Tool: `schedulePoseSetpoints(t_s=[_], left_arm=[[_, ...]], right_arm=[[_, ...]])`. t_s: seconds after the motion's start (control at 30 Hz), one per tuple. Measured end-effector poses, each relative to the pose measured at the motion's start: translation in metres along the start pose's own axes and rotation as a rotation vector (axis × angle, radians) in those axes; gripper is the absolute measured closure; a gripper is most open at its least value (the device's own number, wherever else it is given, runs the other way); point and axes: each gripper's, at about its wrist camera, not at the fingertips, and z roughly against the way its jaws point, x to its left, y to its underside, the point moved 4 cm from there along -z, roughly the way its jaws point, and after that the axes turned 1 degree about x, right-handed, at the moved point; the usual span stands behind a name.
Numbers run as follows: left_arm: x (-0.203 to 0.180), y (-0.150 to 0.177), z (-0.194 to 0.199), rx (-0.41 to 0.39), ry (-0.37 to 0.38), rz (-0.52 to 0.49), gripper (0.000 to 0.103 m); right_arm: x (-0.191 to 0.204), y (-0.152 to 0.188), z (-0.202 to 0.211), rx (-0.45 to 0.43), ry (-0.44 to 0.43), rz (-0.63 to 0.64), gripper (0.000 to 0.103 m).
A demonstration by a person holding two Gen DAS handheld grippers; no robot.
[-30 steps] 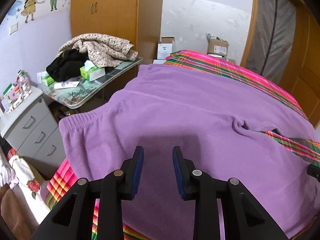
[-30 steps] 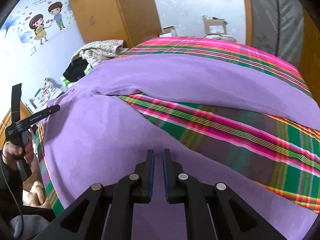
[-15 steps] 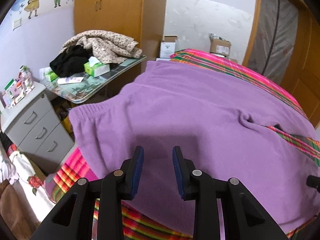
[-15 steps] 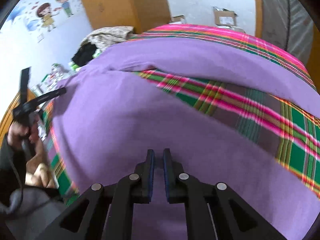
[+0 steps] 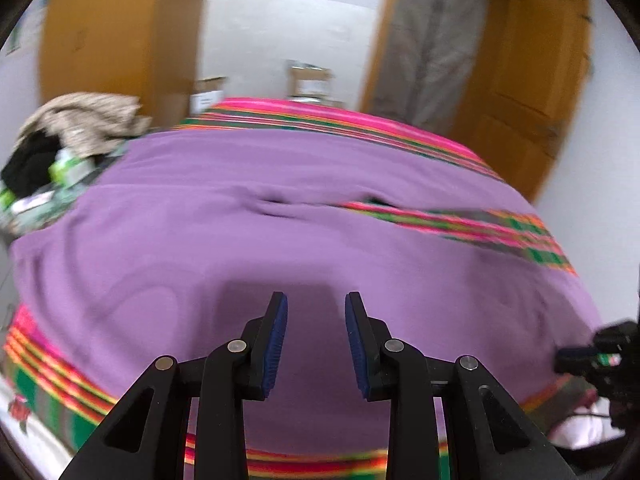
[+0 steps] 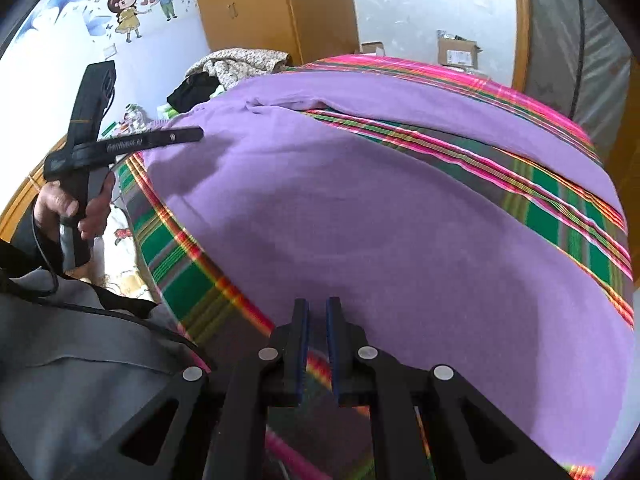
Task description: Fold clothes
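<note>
Purple fleece trousers (image 5: 280, 220) lie spread flat on a bed, with a strip of plaid cover showing between the two legs (image 6: 540, 184). My left gripper (image 5: 316, 300) hovers open over the near part of the trousers with nothing between its pads. In the right wrist view it shows from the side (image 6: 192, 134), held by a hand (image 6: 64, 204) near the waistband end. My right gripper (image 6: 317, 304) stands at the near edge of the closer leg, its jaws a narrow gap apart and empty. Its black body shows at the left wrist view's right edge (image 5: 600, 352).
The bed's plaid cover (image 6: 176, 248) hangs over the near edge. A side table with piled clothes (image 5: 80, 128) and tissue packs stands beyond the waistband end. Cardboard boxes (image 6: 456, 52) sit behind the bed, by a wooden wardrobe (image 6: 256, 4). The person's grey clothing (image 6: 80, 340) is close at lower left.
The left wrist view has swung right, so the side table slid to the left edge. The right gripper has drawn back to the near bed edge. Neither jaw gap has changed.
</note>
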Motion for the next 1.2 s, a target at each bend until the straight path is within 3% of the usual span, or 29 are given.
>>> schedulePoseSetpoints(t_s=[0.2, 0.53, 0.93, 1.2], left_arm=[[-0.05, 0.022, -0.007, 0.067, 0.09, -0.105, 0.072], [-0.038, 0.036, -0.006, 0.09, 0.076, -0.061, 0.072], [0.047, 0.01, 0.013, -0.001, -0.153, 0.08, 0.072], [0.067, -0.022, 0.027, -0.056, -0.212, 0.098, 0.072]], right_arm=[[-0.008, 0.01, 0.006, -0.049, 0.011, -0.071, 0.095], [-0.012, -0.004, 0.003, -0.092, 0.008, -0.115, 0.095], [-0.014, -0.048, -0.006, -0.149, -0.032, -0.123, 0.095], [-0.012, -0.082, 0.007, -0.201, -0.023, -0.083, 0.095]])
